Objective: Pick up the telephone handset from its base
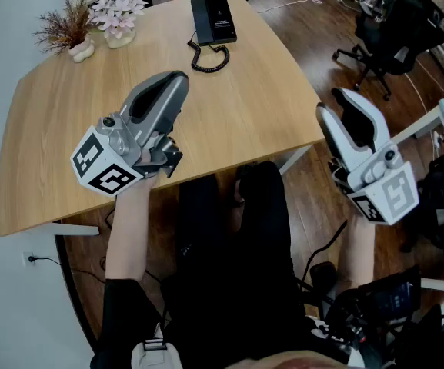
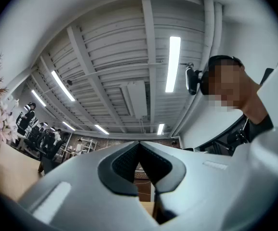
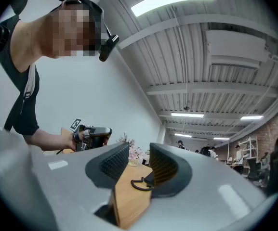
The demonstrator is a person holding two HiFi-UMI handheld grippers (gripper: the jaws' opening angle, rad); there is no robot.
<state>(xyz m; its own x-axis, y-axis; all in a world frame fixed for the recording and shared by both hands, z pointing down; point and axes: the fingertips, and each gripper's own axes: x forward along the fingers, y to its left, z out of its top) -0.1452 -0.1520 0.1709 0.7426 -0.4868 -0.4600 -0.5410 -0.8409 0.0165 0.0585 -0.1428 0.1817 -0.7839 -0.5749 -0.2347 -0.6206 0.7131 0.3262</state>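
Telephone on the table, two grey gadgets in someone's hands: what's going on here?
A person holds a gripper in each hand. The left gripper hovers over the table, fingers shut and empty; the right gripper, beyond the table's edge, has fingers open. The telephone sits at the far end, handset on its base, untouched.

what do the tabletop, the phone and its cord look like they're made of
Tabletop: likely wood veneer or laminate with a matte finish; pale, even grain lines run along it. Phone: probably black plastic, going by its smooth, moulded-looking shell. Cord: looks like black rubbery plastic, wound in tight coils.
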